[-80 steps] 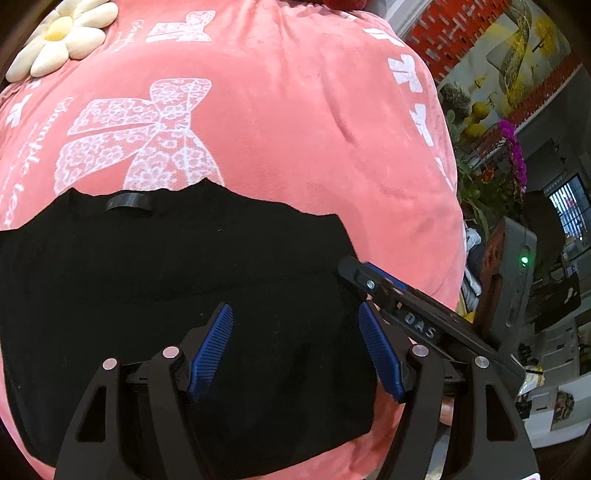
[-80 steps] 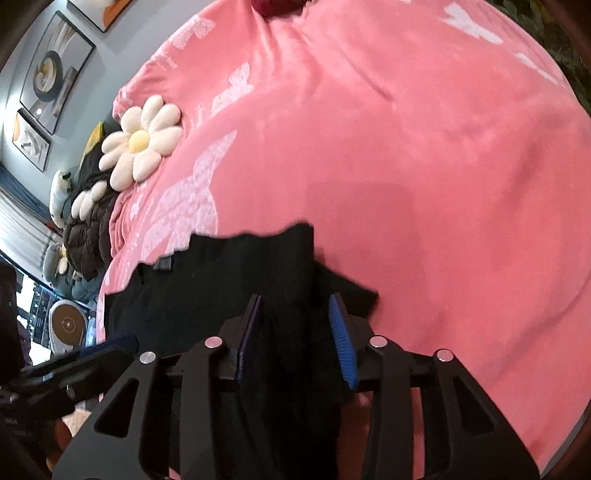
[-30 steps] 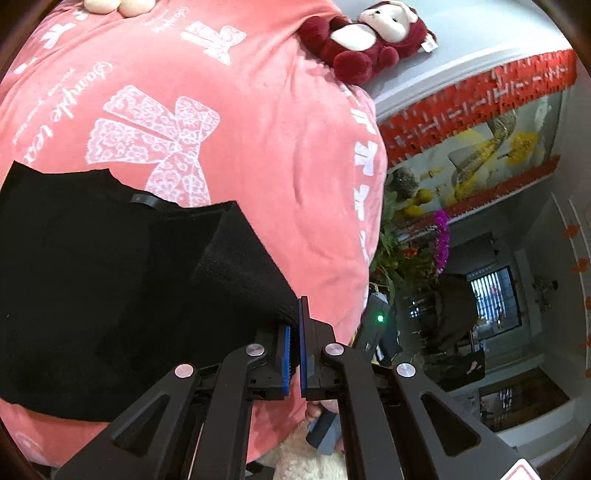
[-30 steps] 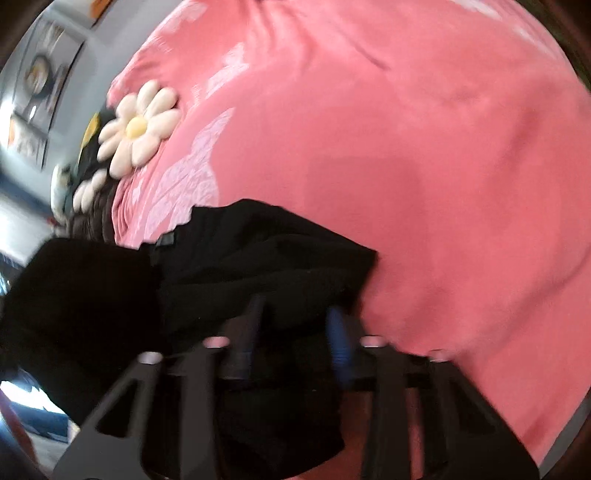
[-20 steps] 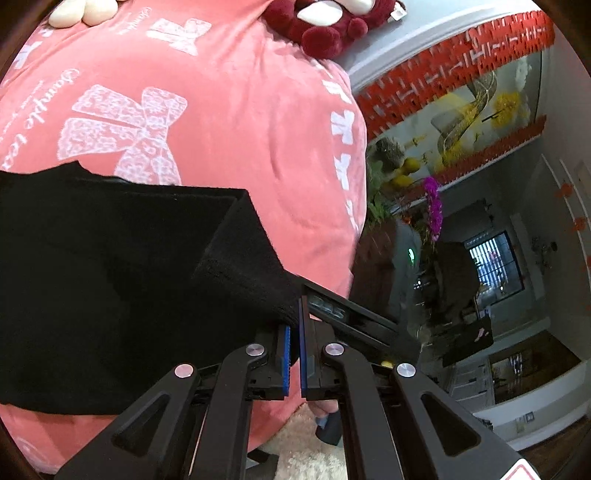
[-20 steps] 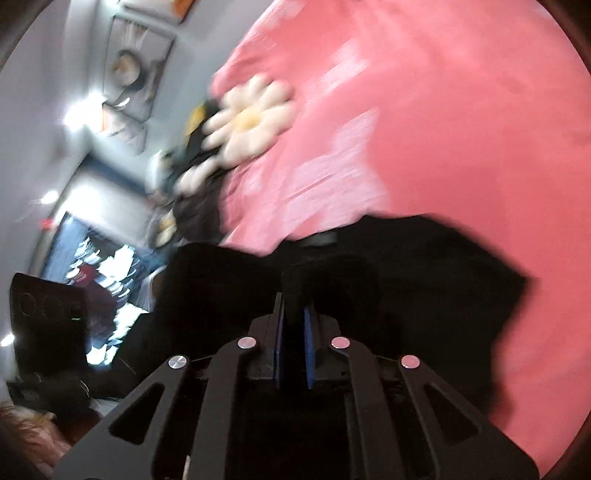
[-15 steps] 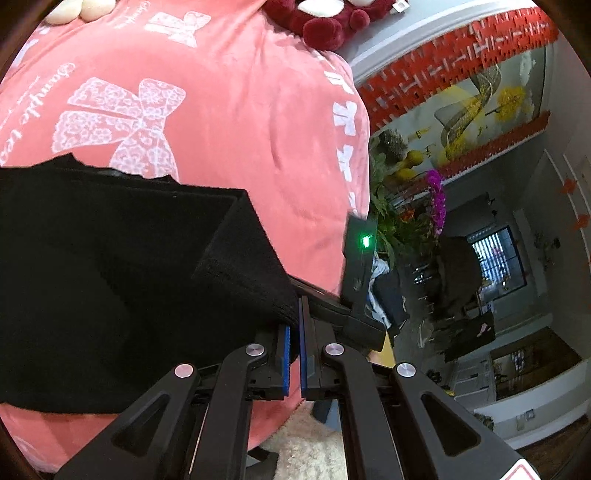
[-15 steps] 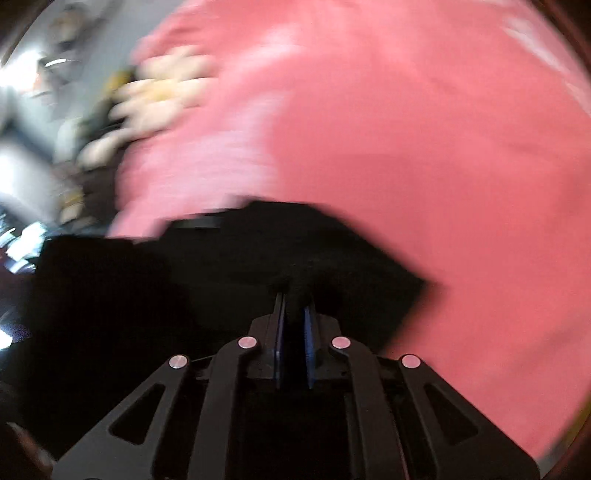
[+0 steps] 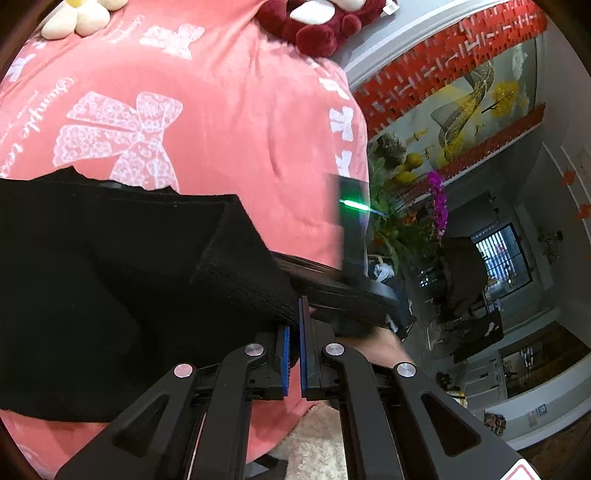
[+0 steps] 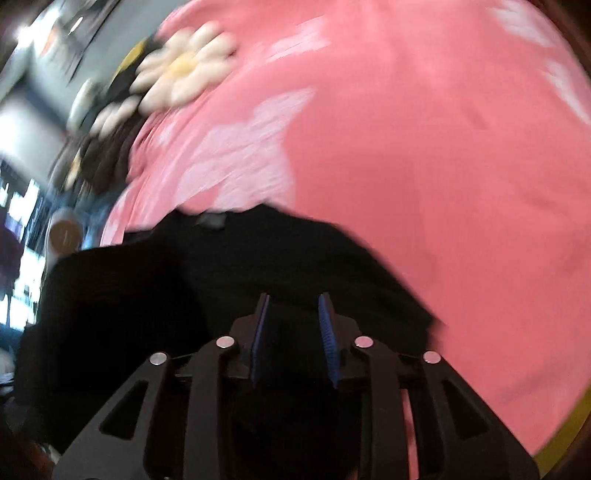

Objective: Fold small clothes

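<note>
A black knit garment (image 9: 110,280) lies on a pink blanket (image 9: 229,122) printed with white bows. My left gripper (image 9: 293,325) is shut on a folded corner of the garment, lifting that edge over the rest of the cloth. In the blurred right wrist view the same black garment (image 10: 258,266) spreads below my right gripper (image 10: 293,317). Its jaws are opening, the blue pads stand apart, and black cloth lies under the gap without being pinched. The right gripper's black body (image 9: 354,291) and the hand holding it show just behind the left fingertips.
A white flower cushion (image 10: 184,70) and dark cushions lie at the blanket's far left. A red plush toy (image 9: 325,22) sits at the far edge. The bed's right edge drops to a pale shaggy rug (image 9: 317,443); plants and furniture stand beyond.
My right gripper was shut on the black cloth, then its pads parted and let go as it swung across. The left gripper kept its pinch and barely shifted.
</note>
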